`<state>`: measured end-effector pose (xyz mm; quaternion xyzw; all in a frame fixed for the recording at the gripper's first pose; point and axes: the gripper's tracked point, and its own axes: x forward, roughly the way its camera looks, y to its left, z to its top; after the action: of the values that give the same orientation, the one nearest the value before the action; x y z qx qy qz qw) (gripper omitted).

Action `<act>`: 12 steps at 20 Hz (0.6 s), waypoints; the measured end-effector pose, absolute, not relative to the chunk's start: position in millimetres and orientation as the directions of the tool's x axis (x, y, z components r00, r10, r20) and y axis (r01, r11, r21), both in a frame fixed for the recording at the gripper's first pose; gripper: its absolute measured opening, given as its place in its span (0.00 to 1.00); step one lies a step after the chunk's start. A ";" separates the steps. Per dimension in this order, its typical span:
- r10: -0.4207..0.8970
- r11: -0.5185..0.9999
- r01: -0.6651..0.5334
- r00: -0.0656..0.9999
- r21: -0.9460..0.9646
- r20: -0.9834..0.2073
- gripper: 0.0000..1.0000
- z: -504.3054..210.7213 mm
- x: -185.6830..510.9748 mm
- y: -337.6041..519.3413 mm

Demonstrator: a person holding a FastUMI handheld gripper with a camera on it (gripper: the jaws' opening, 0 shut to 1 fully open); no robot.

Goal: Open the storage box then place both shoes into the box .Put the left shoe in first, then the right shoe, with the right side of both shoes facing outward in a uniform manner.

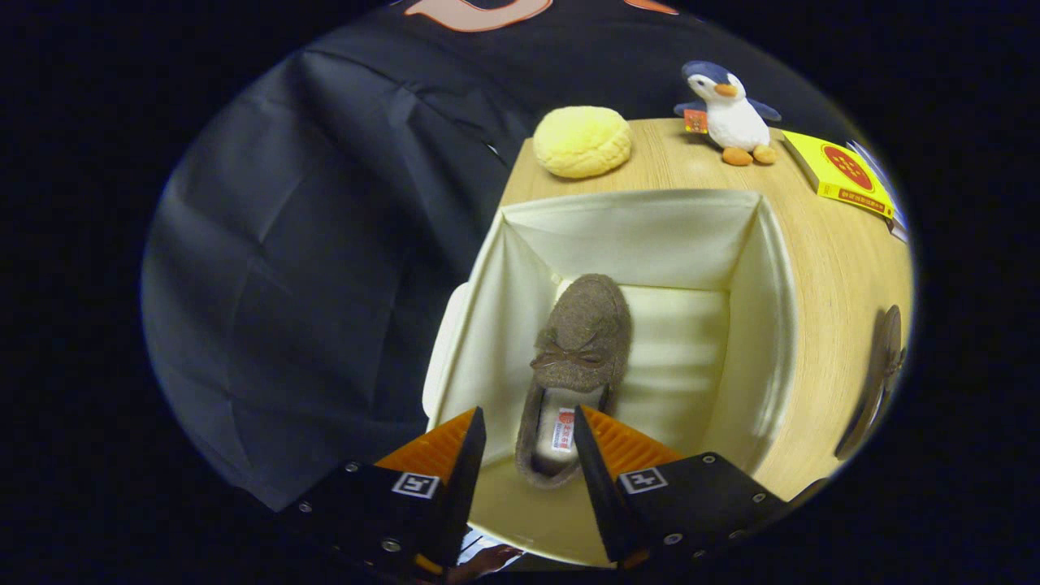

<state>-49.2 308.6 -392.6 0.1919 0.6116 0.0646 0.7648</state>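
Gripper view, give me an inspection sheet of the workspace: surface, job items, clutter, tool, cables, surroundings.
Surface: light wooden tabletop, carrying the box and the loose items.
Job's things: open cream fabric storage box; one brown fuzzy slipper with a bow lies on the box floor, toe pointing away from the tool. A second brown slipper sits on the table beside the box.
Clutter: round yellow plush cushion, plush penguin toy and yellow book, all beyond the box.
Grippers: tool open above the box's near edge, fingers apart either side of the slipper's heel, not pressing it.
Cables: nothing seen.
Surroundings: black cloth booth wall beside and behind the table.
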 end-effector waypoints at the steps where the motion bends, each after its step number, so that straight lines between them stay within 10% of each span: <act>1: 0.344 0.915 0.118 0.268 0.385 -0.900 0.76 -382.0 -49.3 302.3; 12: 0.215 0.954 0.093 0.453 0.286 -0.865 0.97 -328.8 -95.1 140.1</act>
<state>-95.1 140.1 -328.8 0.1476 0.5215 0.0365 0.8396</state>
